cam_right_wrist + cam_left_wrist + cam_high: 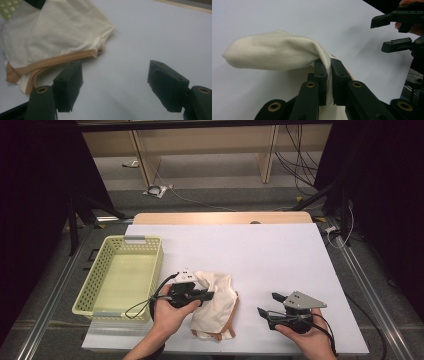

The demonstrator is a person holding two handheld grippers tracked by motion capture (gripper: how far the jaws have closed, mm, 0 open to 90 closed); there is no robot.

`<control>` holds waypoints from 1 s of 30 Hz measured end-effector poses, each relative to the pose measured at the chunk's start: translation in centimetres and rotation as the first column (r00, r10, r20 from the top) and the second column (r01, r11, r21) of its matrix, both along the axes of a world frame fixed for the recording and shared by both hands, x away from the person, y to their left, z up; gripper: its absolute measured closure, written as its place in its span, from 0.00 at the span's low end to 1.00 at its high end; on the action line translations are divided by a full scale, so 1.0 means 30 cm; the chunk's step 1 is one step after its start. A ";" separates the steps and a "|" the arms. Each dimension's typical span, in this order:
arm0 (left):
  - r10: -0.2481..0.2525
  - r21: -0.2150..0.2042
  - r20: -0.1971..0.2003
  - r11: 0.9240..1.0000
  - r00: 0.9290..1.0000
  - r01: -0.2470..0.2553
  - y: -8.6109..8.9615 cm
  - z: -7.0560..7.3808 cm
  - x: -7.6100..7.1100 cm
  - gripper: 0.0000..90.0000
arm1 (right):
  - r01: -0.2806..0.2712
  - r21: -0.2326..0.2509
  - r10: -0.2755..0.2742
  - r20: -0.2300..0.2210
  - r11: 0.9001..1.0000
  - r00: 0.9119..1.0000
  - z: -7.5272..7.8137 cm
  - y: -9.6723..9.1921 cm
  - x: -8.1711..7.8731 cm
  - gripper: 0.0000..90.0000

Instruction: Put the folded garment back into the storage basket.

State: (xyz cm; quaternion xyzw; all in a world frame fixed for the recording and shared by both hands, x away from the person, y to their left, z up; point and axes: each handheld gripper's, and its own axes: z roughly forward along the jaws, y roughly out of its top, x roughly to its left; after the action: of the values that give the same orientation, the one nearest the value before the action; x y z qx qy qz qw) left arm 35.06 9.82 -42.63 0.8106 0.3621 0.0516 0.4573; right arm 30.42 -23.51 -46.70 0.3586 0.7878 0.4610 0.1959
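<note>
Cream cloth [216,301] with a tan-orange trim lies crumpled on the white table [280,250], near its front edge and just right of the yellow-green basket [102,265]. We hold our left gripper [204,295] over it with the jaws pressed together on a fold of the fabric; in the left gripper view that fold [277,53] rises off the surface from the pinch. Our right gripper [267,306] rests well apart to the right, jaws spread wide with nothing between them, above bare table just beside the cloth's trimmed edge [50,63]
</note>
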 end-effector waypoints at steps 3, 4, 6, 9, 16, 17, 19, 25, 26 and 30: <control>0.006 -0.007 0.006 1.000 1.000 -0.006 0.008 0.006 0.002 0.93 | 0.002 0.002 -0.002 0.001 1.000 1.000 0.000 -0.001 0.000 0.32; 0.007 -0.006 0.008 1.000 1.000 -0.007 0.010 0.007 0.002 0.93 | 0.002 0.003 -0.002 0.001 1.000 1.000 0.000 -0.001 0.000 0.32; 0.008 -0.010 0.015 1.000 1.000 -0.008 0.015 0.012 0.003 0.93 | 0.002 0.003 -0.002 0.002 1.000 1.000 0.000 -0.001 0.000 0.32; 0.010 -0.019 0.026 1.000 1.000 -0.009 0.020 0.017 0.003 0.93 | 0.002 0.003 -0.002 0.002 1.000 1.000 0.000 -0.001 0.000 0.32; 0.015 -0.026 0.034 1.000 0.999 -0.014 0.036 0.029 0.009 0.93 | 0.001 0.001 -0.001 0.003 1.000 1.000 0.000 -0.001 0.000 0.32; 0.018 -0.028 0.036 0.999 0.999 -0.017 0.038 0.031 0.009 0.93 | 0.002 0.004 -0.002 0.002 1.000 1.000 0.000 -0.001 0.000 0.32; 0.024 -0.034 0.037 0.999 0.999 -0.022 0.041 0.034 0.009 0.93 | 0.002 0.003 -0.002 0.003 1.000 1.000 -0.001 0.000 0.000 0.32; 0.025 -0.031 0.043 0.999 0.999 -0.024 0.052 0.044 0.010 0.93 | 0.003 0.003 -0.003 0.005 1.000 1.000 0.000 -0.001 0.000 0.32; 0.027 -0.031 0.044 0.999 0.999 -0.025 0.054 0.046 0.010 0.93 | 0.003 0.004 -0.003 0.006 1.000 1.000 0.000 -0.001 0.000 0.32; 0.029 -0.031 0.046 0.999 0.999 -0.027 0.063 0.052 0.013 0.93 | 0.002 0.002 -0.002 0.009 1.000 1.000 0.000 -0.002 0.001 0.32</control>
State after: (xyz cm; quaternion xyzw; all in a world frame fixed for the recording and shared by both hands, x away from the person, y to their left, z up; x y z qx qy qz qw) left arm 35.45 11.72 -41.07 0.7971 0.3634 0.0713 0.4769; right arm 30.44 -23.57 -46.69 0.3576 0.7860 0.4633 0.1995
